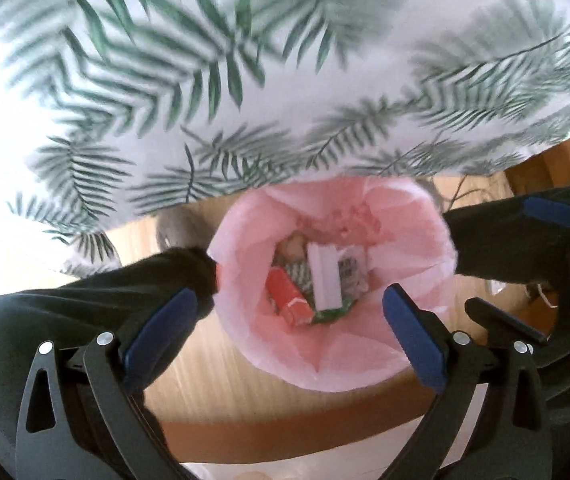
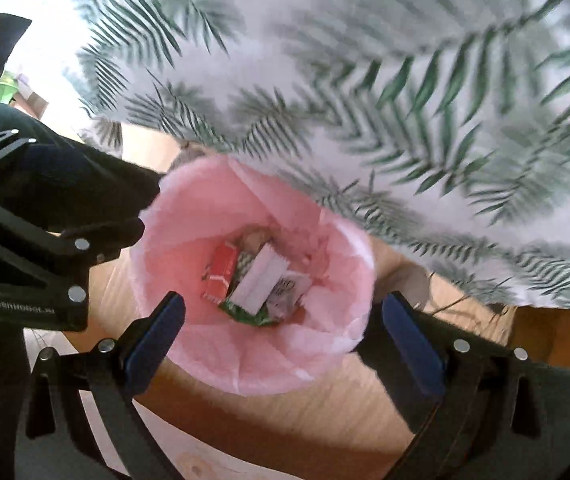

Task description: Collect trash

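A bin lined with a pink bag (image 1: 385,220) stands on the wooden floor below both grippers; it also shows in the right wrist view (image 2: 213,196). Inside lie a red packet (image 1: 289,300) (image 2: 221,270), a white wrapper (image 1: 325,280) (image 2: 261,280), a green wrapper (image 1: 331,314) (image 2: 245,316) and a printed wrapper (image 1: 351,274) (image 2: 289,292). My left gripper (image 1: 285,320) is open and empty above the bin. My right gripper (image 2: 283,320) is open and empty above it too. The right gripper shows at the right of the left wrist view (image 1: 517,264).
A table under a white cloth with green palm leaves (image 1: 245,80) (image 2: 405,100) overhangs the far side of the bin. The person's dark trouser legs (image 1: 65,312) (image 2: 65,184) flank the bin. Wooden floor (image 1: 245,380) lies in front. The other gripper's body (image 2: 25,272) is at the left.
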